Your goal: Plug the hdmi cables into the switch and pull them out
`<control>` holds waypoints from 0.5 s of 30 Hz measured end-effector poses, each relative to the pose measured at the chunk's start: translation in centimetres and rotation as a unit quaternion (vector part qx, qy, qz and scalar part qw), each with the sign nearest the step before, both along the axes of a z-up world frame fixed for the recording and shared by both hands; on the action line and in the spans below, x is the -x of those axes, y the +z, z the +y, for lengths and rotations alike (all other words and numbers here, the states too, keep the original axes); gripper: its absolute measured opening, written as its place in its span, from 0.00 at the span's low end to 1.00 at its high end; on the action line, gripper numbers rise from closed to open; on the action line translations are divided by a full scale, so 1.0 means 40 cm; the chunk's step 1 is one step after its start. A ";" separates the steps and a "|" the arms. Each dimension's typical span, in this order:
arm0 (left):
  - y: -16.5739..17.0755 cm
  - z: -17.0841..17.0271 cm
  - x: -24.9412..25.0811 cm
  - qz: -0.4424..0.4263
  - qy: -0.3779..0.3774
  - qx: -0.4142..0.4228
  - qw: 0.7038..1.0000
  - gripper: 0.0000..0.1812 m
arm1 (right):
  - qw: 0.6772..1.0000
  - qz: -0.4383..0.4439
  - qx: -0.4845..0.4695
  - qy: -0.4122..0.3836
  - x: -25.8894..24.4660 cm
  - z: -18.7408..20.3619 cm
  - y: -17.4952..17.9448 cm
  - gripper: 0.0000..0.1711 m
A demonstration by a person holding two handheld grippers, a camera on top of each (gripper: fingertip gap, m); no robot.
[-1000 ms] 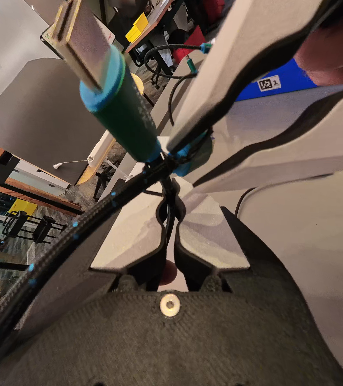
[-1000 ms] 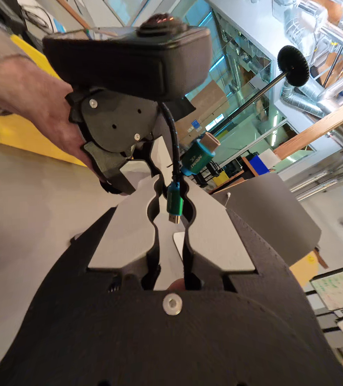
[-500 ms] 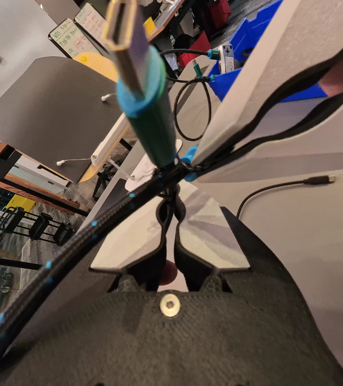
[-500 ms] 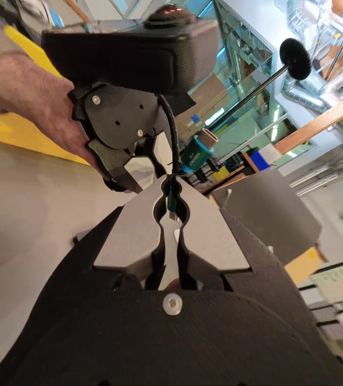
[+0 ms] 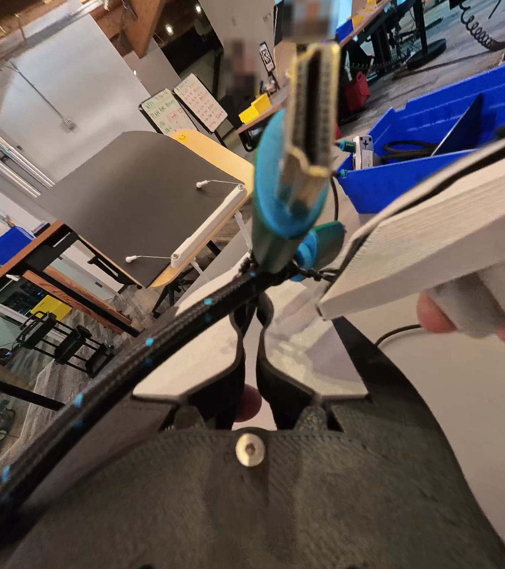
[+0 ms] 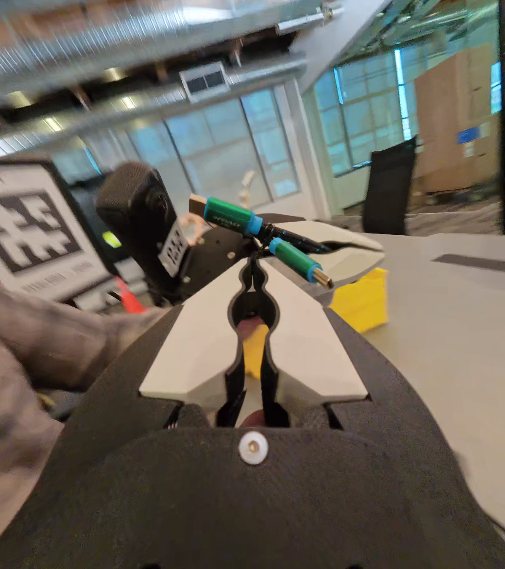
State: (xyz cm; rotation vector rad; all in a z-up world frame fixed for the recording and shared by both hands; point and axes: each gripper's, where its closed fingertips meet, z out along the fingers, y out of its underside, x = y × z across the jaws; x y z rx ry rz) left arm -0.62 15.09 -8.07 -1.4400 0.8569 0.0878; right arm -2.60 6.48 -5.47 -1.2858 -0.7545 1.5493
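Plug (image 5: pixel 306 129) swung camera-ward | both tools (image 5: pixel 252 295) (image 6: pixel 252 264) pinching cable (image 5: pixel 152 345) | blue bin (image 5: pixel 430 172): cables

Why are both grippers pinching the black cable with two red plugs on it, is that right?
Not quite: the plugs are green with blue collars, not red. The right wrist view shows both HDMI plugs on the black braided cable that both grippers pinch.

In the left wrist view the near HDMI plug (image 5: pixel 305 147) is out of focus, and the second green plug (image 5: pixel 326 243) sits mostly hidden behind it. The braided cable (image 5: pixel 140 354) runs off the lower left edge. The right wrist view's background is motion-blurred.
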 end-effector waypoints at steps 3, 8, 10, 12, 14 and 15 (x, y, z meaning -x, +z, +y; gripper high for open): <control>0.014 -0.007 -0.003 -0.006 -0.001 -0.016 1.000 0.00 | 0.992 0.071 0.087 0.064 0.012 -0.028 0.012 0.00; 0.026 -0.001 0.010 -0.010 0.002 -0.022 1.000 0.00 | 0.994 0.043 0.018 0.102 0.046 -0.100 -0.002 0.00; 0.023 0.008 0.024 -0.008 0.007 -0.012 1.000 0.00 | 0.996 -0.010 -0.071 0.047 0.044 -0.087 -0.006 0.02; 0.022 0.008 0.026 -0.007 0.007 -0.008 1.000 0.00 | 0.979 -0.069 -0.189 -0.028 0.025 -0.061 -0.006 0.06; 0.012 0.009 0.021 0.004 0.006 0.000 1.000 0.00 | 0.935 -0.130 -0.306 -0.124 -0.001 -0.024 -0.002 0.08; 0.005 0.010 0.019 0.008 0.007 0.002 1.000 0.00 | 0.905 -0.161 -0.358 -0.165 -0.011 -0.009 -0.001 0.12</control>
